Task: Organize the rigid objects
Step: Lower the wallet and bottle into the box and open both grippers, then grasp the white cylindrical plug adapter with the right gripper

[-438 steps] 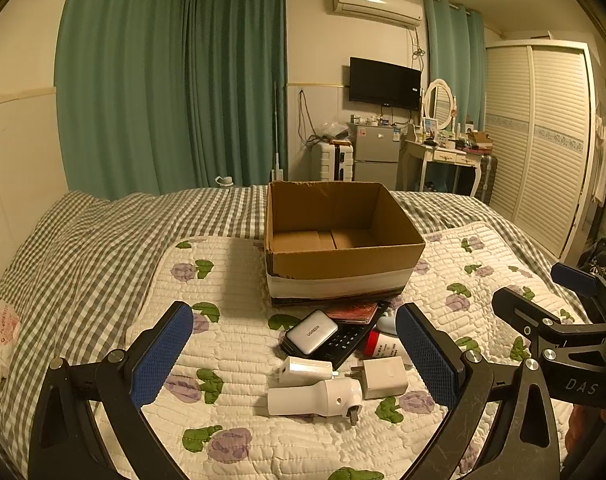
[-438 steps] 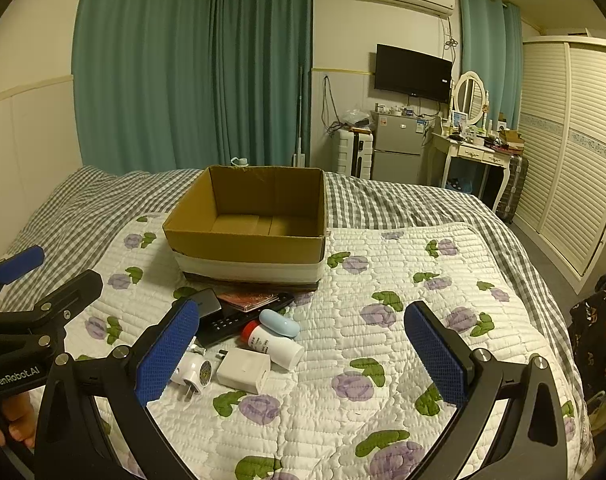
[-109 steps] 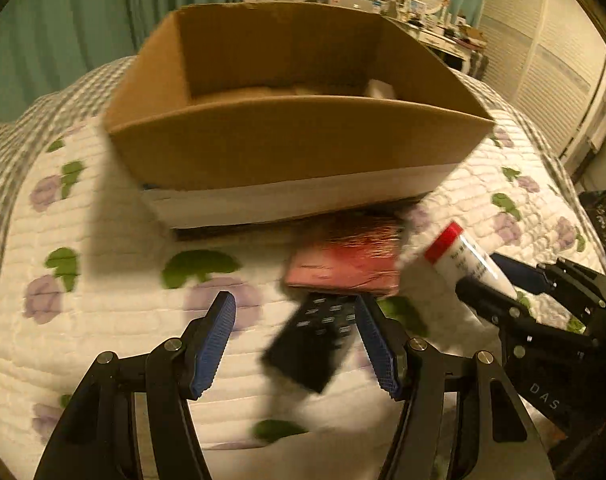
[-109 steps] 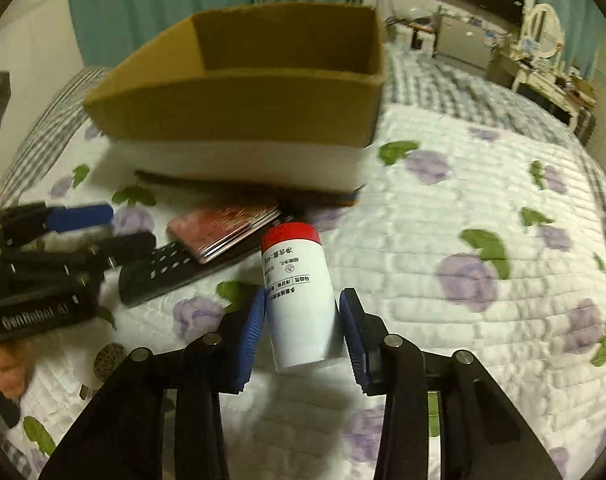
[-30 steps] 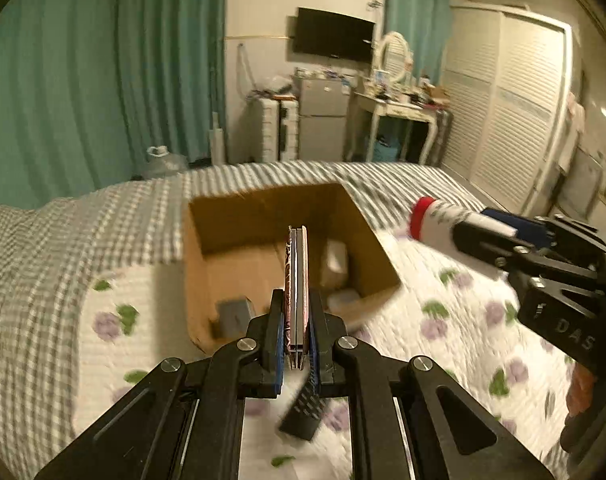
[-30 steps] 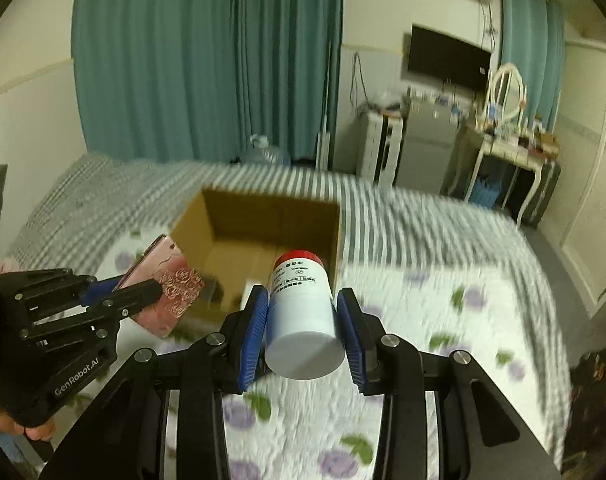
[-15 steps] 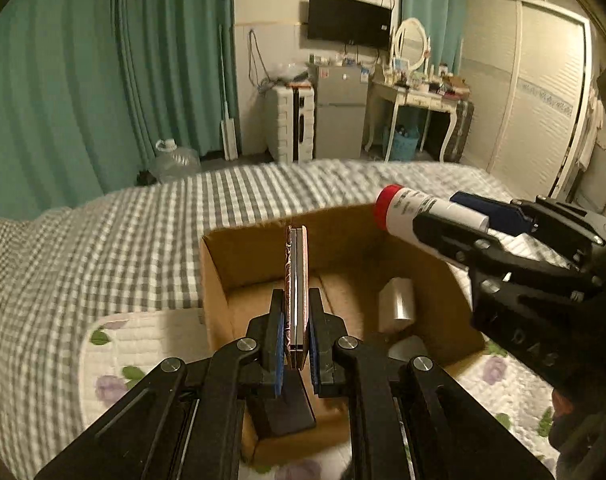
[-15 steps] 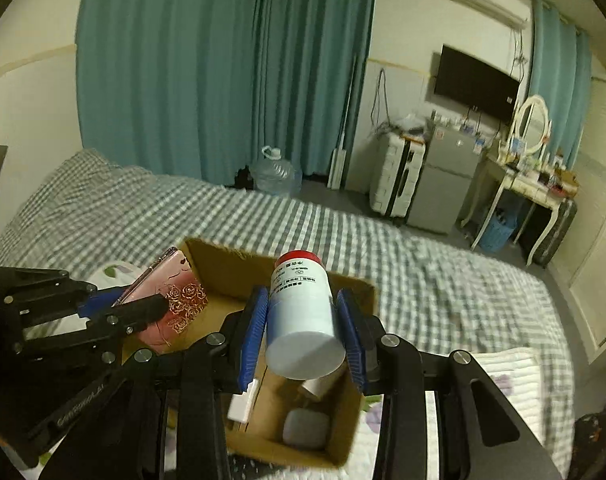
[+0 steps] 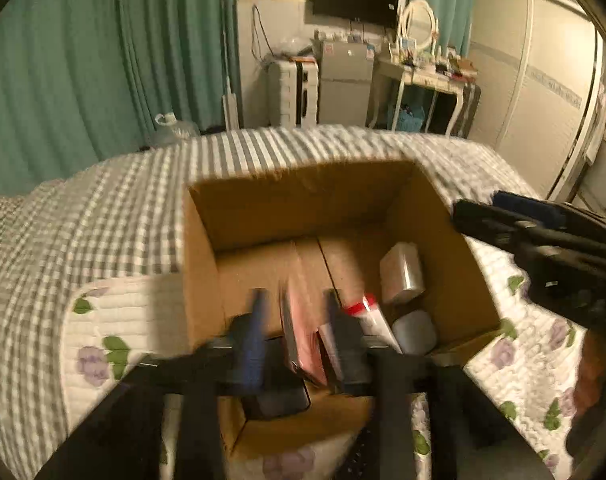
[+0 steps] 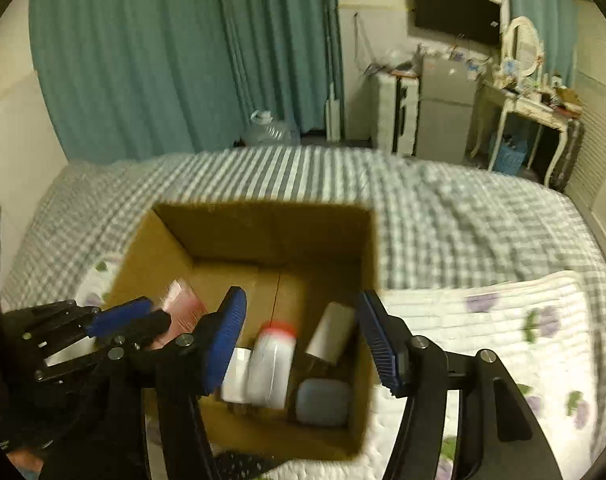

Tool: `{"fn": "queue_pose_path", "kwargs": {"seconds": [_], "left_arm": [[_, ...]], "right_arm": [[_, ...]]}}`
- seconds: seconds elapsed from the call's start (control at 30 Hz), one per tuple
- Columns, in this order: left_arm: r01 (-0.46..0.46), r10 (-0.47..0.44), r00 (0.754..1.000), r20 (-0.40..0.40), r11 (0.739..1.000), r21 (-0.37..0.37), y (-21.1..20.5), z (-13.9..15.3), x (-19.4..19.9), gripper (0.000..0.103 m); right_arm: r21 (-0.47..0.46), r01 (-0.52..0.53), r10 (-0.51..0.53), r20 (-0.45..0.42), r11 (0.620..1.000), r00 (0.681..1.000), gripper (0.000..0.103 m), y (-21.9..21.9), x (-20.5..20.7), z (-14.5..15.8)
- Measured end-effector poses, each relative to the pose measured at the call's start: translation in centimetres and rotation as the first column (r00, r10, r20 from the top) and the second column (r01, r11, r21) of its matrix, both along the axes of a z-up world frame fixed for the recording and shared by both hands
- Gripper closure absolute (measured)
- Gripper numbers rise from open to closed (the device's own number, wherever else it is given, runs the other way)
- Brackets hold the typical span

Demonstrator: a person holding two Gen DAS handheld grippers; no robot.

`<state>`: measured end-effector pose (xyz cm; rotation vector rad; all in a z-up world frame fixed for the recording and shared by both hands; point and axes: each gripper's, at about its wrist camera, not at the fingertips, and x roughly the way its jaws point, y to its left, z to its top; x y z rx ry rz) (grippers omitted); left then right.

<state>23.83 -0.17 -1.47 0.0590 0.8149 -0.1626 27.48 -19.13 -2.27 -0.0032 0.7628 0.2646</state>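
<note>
An open cardboard box (image 9: 303,200) sits on the bed. Over its near side my left gripper (image 9: 297,336) is blurred, its jaws opening. A flat pink case (image 9: 303,332) stands on edge between them, clear of both pads. My right gripper (image 10: 303,344) is over the box too, jaws opening and wide apart. The white bottle with a red cap (image 10: 273,364) is blurred below them, loose inside the box (image 10: 263,232). The left gripper (image 10: 143,316) shows at the left with the pink case (image 10: 183,308) by its tips. The right gripper (image 9: 479,208) reaches in from the right.
Inside the box lie a grey power bank (image 9: 403,272), a pale rounded case (image 10: 323,400), a white charger (image 10: 235,372) and a dark block (image 9: 279,396). A black remote (image 10: 239,464) lies on the floral quilt (image 10: 523,320) in front of the box.
Both grippers came down closer over the box and went from shut to open. The pink case and the bottle have been let go and are dropping into the box.
</note>
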Motion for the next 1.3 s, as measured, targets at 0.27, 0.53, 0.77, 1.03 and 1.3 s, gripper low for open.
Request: {"fn": "queue_pose_path", "kwargs": {"seconds": [0.27, 0.53, 0.77, 1.03, 1.3], "left_arm": [[-0.021, 0.024, 0.995, 0.099, 0.999, -0.03, 0.8, 7.2, -6.4, 0.042], [-0.077, 0.073, 0.991, 0.115, 0.996, 0.037, 2.2, 8.1, -12.9, 0.041], [-0.173, 0.165, 0.981, 0.1, 0.982, 0.072, 5.3, 5.8, -16.8, 0.041], [-0.266, 0.275, 0.961, -0.032, 0.948, 0.173, 7.1, -1.9, -17.3, 0.04], [-0.329, 0.345, 0.933, -0.103, 0.933, 0.148, 9.5, -5.2, -16.2, 0.041]], "right_arm": [[-0.069, 0.045, -0.037, 0.115, 0.997, 0.993, 0.022, -2.7, -8.5, 8.8], [-0.071, 0.02, -0.013, 0.095, 0.997, 0.995, 0.02, -1.5, -15.8, 8.5], [-0.091, -0.073, 0.08, 0.076, 0.993, 0.994, 0.011, 2.6, -19.9, 4.3], [-0.079, -0.254, 0.245, -0.115, 0.964, 0.963, 0.011, 8.8, -20.6, -5.8], [-0.028, -0.33, 0.317, -0.215, 0.943, 0.924, 0.011, 11.8, -19.3, -11.9]]}}
